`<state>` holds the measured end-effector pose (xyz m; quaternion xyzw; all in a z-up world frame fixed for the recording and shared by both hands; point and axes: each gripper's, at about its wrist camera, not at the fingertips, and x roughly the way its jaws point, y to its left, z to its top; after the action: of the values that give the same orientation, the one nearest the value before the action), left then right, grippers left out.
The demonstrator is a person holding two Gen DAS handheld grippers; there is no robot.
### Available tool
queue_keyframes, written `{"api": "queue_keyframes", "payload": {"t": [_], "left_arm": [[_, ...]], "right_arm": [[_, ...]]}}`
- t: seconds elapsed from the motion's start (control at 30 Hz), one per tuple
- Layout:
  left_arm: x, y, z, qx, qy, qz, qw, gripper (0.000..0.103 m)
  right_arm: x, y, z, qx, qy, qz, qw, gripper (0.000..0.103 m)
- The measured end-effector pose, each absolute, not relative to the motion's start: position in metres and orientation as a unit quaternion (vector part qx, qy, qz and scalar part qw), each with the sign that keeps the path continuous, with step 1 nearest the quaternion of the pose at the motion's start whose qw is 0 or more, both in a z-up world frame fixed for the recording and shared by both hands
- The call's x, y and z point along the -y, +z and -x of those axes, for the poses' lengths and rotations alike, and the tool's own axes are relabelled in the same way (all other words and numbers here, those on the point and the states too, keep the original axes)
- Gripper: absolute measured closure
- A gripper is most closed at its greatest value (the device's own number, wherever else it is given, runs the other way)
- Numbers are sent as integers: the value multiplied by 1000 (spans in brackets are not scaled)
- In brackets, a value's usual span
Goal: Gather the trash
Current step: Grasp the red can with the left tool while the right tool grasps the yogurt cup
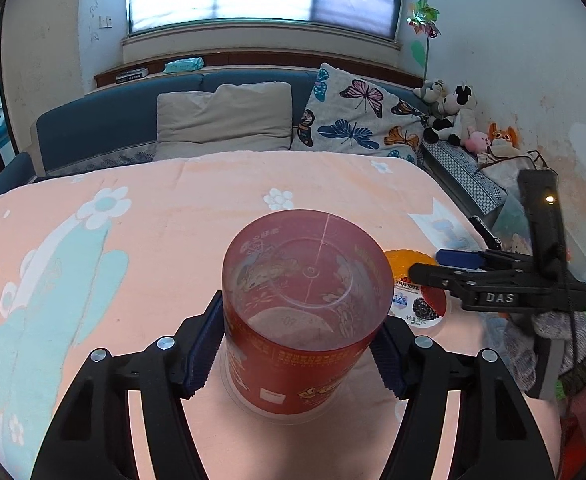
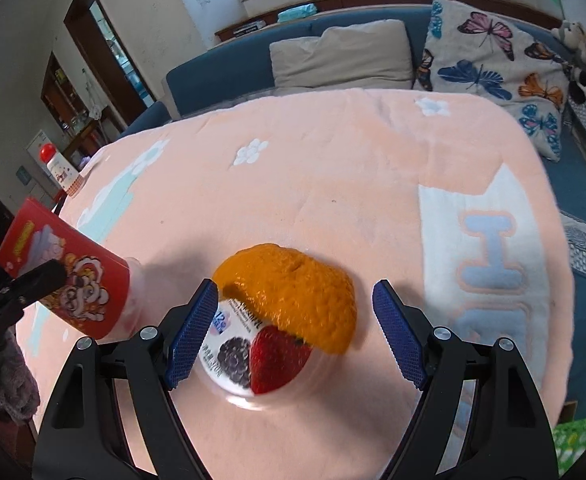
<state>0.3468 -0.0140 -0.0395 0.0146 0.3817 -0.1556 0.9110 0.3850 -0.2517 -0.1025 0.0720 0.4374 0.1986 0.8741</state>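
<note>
Two pieces of trash were in play on the pink blanket (image 1: 133,208). The red cup (image 1: 303,308) sat in the lower centre of the left wrist view, mouth up, with the left gripper (image 1: 299,348) clamped on its lower wall, one blue pad pressed to each side. In the right wrist view the same cup showed at the left edge, tilted, so it was probably partly lifted off the bed. It looked like thin printed plastic: light, empty, easy to dent, and slick on its glossy sleeve, so a gentle squeeze low on the wall, where the base stiffens it, seemed wise. The orange peel (image 2: 293,292) lay draped over the lid of the yogurt tub (image 2: 249,356) in the lower centre of the right wrist view, slightly blurred. The right gripper (image 2: 295,332) stood apart around them, its left pad close to the tub, holding nothing. The peel seemed soft, floppy and loose, likely to slide off; the tub's rigid sides offered the better hold.
</note>
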Motion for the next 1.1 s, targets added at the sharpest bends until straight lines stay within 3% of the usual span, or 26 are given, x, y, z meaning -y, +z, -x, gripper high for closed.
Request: {"api": "queue_keyframes", "payload": {"t": [0.17,0.73,0.77,0.8,0.97,1.1], "left_arm": [[10,-41,-348,-385,-155,-10,910,39],[-9,-41,-352,-389,-138,20,910,39],[-10,-42,-352,-389,-138,19,911,39],[-10,-42,-352,-390,-137,20,911,39],[-10,-43,-353,-392,-138,18,909,39],[-10,-43,-352,-393,-138,18,909,39]], "right_arm": [[250,-106,-392,-439,212,-84,869,25],[255,-107,-383,-432,217,-92,870,47],[255,-108,-382,-431,216,-91,871,52],[255,-108,-381,-429,211,-88,874,73],[258,-109,-380,-433,217,-97,869,70],[257,-111,-381,-443,219,-96,864,56]]}}
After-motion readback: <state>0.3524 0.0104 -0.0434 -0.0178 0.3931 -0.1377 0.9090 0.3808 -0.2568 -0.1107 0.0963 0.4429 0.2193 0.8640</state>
